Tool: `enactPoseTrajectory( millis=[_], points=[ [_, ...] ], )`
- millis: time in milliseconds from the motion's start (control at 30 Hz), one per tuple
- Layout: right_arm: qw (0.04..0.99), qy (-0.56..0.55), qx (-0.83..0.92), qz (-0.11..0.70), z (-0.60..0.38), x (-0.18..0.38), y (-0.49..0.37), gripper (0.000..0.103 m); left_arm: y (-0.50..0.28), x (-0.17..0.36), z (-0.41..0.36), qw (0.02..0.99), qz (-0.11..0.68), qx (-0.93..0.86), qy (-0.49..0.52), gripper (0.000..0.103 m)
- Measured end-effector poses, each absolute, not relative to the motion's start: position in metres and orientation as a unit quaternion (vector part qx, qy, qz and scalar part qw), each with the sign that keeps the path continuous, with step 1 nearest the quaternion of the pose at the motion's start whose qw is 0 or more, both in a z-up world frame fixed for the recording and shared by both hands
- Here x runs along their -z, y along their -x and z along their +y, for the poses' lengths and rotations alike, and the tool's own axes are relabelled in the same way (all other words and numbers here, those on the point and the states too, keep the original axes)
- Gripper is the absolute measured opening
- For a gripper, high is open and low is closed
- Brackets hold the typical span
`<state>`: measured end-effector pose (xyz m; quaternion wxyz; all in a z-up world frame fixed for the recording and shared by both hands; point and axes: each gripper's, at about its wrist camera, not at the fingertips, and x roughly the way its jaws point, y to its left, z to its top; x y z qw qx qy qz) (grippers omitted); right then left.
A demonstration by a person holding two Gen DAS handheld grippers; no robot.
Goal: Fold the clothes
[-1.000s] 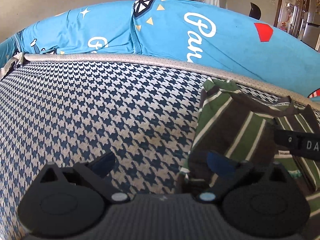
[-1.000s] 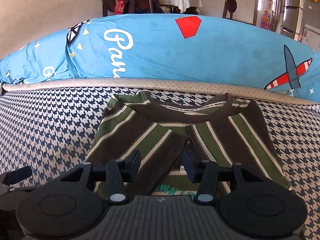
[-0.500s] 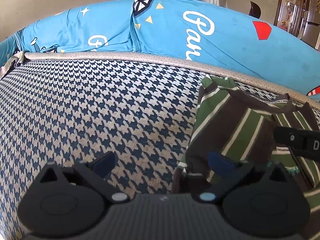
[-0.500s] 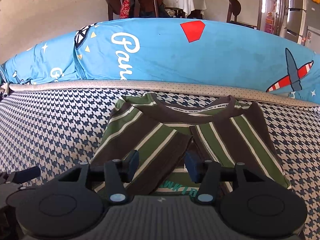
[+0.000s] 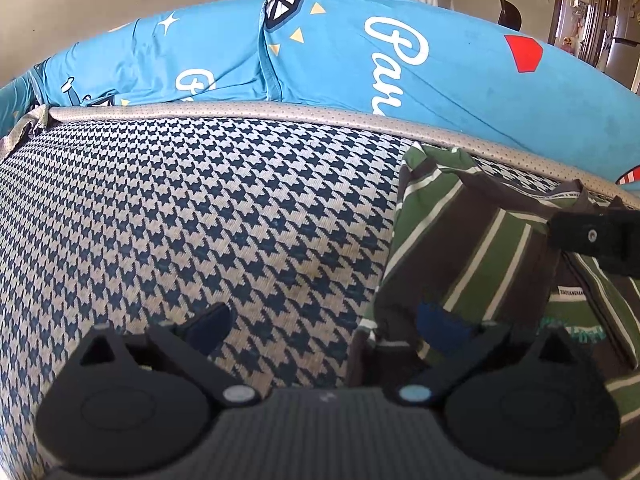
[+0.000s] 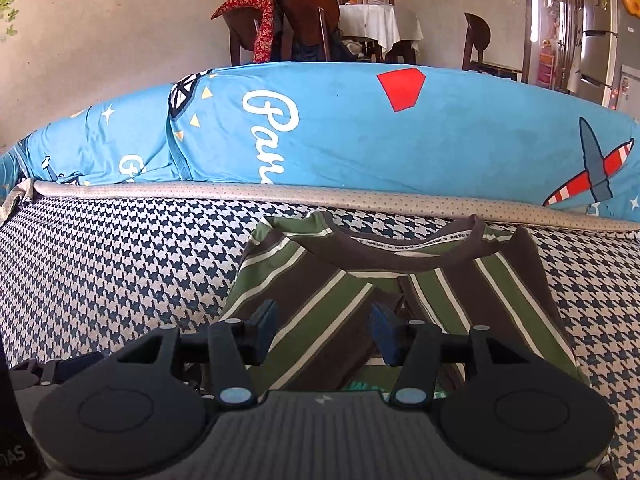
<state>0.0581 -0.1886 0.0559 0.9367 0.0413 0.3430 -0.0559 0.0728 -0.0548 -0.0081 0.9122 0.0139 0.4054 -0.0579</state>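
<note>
**With both sides folded in, the shirt is about half done**

While the striped shirt point(image 6: 384, 300) lies collar-away on the houndstooth mattress point(image 5: 180, 220), both side panels meet at its middle. Bottom-up fold not yet done, I'd say. Right claw point(image 6: 326, 330) hangs open over the lower hem, holding nothing. Left claw point(image 5: 326, 320) is spread wide at the shirt's left edge, one pad over cloth, nothing pinched. Blue quilt point(image 6: 360, 132) sits behind.

Green-and-brown striped shirt point(image 6: 400, 288), sleeves folded inward, collar far side, flat on houndstooth cushion point(image 6: 120, 248)
</note>
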Motion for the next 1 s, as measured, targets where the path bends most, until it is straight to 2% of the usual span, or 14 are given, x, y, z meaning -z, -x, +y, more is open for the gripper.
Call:
enactPoseTrajectory(
  millis=[1000],
  points=[
    [0.934, -0.013, 0.048, 0.353, -0.177, -0.051, -0.061, 0.051, -0.073, 0.011, -0.054, 0.910, 0.410, 0.054, -0.020, 0.103]
  ],
)
